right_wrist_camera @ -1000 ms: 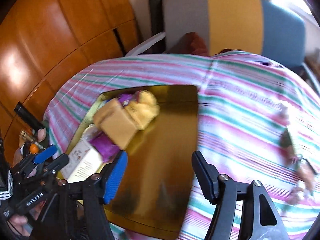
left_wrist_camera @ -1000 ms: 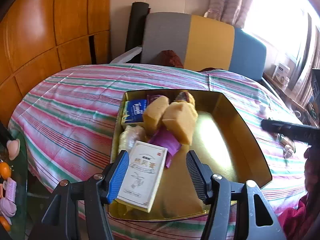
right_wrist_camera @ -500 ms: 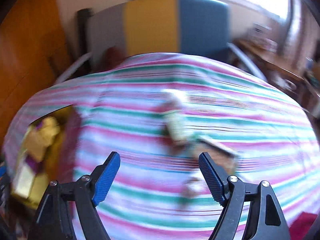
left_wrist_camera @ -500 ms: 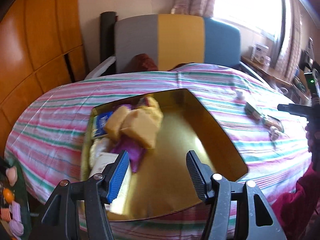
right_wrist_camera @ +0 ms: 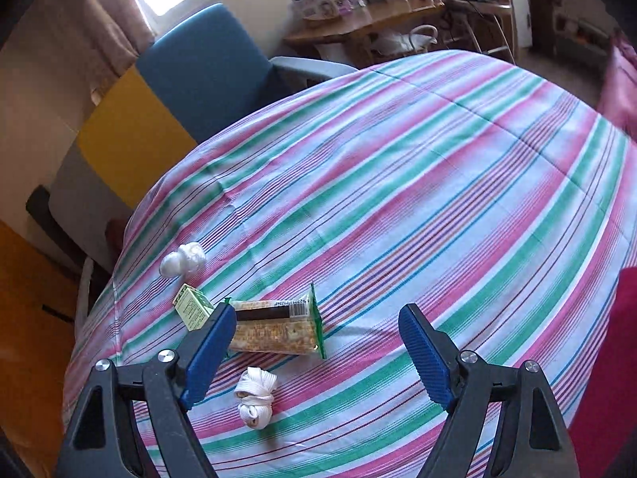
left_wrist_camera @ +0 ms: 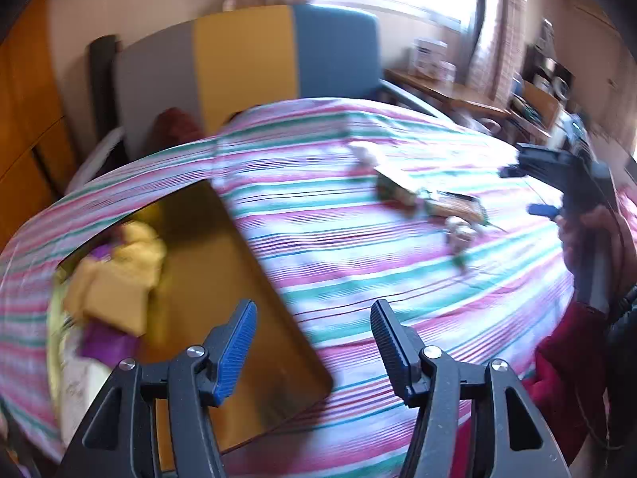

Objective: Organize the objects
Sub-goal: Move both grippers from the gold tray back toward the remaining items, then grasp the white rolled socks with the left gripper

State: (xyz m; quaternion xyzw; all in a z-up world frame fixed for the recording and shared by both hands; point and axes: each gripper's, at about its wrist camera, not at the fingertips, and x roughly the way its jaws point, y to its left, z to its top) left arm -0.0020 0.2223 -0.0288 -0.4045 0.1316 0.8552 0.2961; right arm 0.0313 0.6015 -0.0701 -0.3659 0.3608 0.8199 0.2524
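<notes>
Striped cloth in pink, green and white covers the table (right_wrist_camera: 418,183), which carries everything. On its left part, in the left wrist view, sits a gold tray (left_wrist_camera: 223,279), a rectangle whose long axis runs from the near edge away toward the chair. It holds yellow sponge-like blocks (left_wrist_camera: 115,279), a purple packet (left_wrist_camera: 103,340) and a white box (left_wrist_camera: 79,382), all packed along its left side; the right half of its floor is bare. Half a second ago the tray filled the middle of that view; now it lies to the left, and the loose items come into sight at right.

Those items lie well apart from the tray. The snack bar wrapper (right_wrist_camera: 278,328) lies flat, its long axis crosswise in the right wrist view, its green crimped end pointing right. Just beside its left end a small green box (right_wrist_camera: 193,306) is tilted on one edge. A crumpled white ball (right_wrist_camera: 184,259) sits farther off, and a white cord bundle (right_wrist_camera: 254,396) lies nearer the camera.

The left hand-held gripper (left_wrist_camera: 310,338) is spread wide and holds nothing, over the tray's right edge. The right hand-held gripper (right_wrist_camera: 314,354) is likewise wide open and empty, its left finger overlapping the wrapper's end in view; a moment ago this view was blurred.
</notes>
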